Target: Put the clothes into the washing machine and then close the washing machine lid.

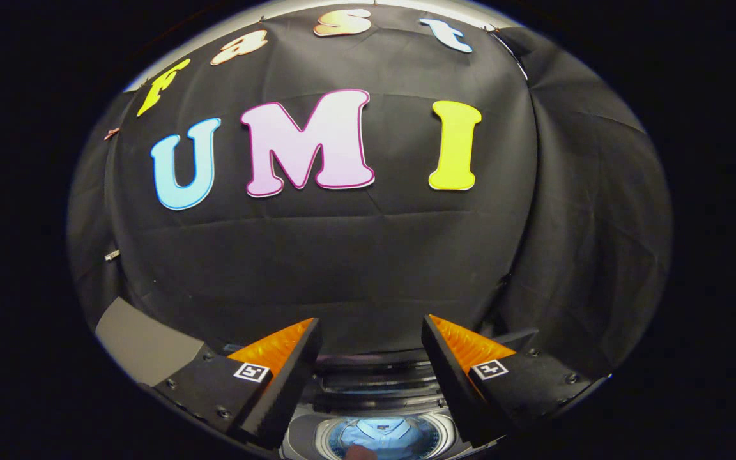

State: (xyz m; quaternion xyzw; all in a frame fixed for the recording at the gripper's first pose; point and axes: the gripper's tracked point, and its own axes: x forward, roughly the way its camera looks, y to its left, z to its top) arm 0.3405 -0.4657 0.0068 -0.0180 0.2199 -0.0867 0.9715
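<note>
Gripper spread wide, empty. Washing machine below, between the fingers; light-blue shirt already in the drum. Loading judged done. Next: find the lid, swing it shut.

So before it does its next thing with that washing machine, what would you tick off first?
1. Fingers apart, nothing held: ok; the gripper is open.
2. Clothes in the drum: ok; a light blue garment lies in the washing machine opening below the fingers.
3. All clothes loaded: cannot tell.
4. Lid closed: not ok; the drum is exposed.
5. Where the lid sits for grasping: cannot tell.
6. Garment clear of the rim: cannot tell.
</note>
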